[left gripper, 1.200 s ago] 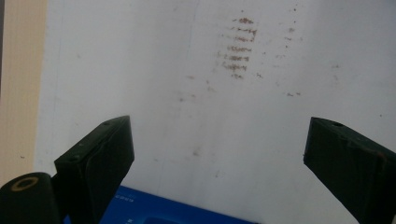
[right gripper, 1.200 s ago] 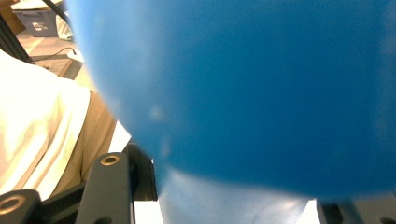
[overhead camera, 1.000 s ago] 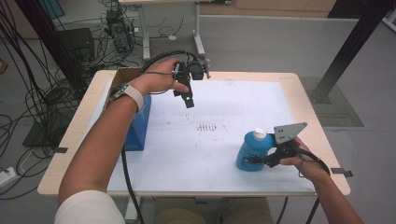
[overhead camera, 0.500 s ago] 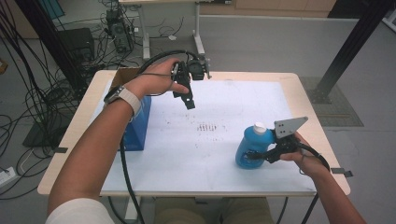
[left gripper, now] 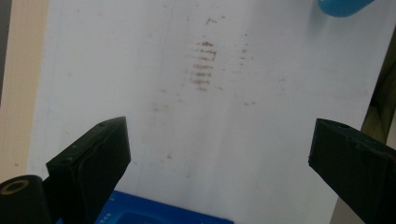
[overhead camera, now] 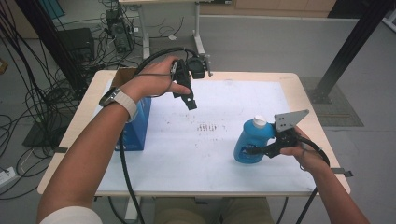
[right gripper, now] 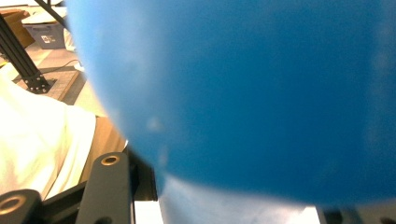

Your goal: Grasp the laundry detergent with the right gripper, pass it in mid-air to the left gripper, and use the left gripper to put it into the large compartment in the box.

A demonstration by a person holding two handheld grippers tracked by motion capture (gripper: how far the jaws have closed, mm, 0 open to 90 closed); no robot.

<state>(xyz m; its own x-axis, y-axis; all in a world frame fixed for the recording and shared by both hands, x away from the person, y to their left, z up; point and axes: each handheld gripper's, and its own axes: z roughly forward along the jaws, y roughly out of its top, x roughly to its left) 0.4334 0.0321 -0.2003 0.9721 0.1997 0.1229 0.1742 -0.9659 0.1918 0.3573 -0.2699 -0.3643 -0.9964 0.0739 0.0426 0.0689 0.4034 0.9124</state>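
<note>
Got the bottle (overhead camera: 250, 142) pinched in right gripper (overhead camera: 261, 150), left gripper (overhead camera: 189, 100) spread empty; box (overhead camera: 140, 128) untouched so far

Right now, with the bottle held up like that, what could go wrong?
The right gripper clamps the blue bottle low on its side, so the rounded body might slip or tip. The left gripper hangs open over the white sheet, its cable trailing past the blue box, which it could snag.

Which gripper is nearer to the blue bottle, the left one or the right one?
Right. The right gripper is clamped on the blue bottle at the table's right side. The left gripper hangs open above the white sheet, well apart from it.
</note>
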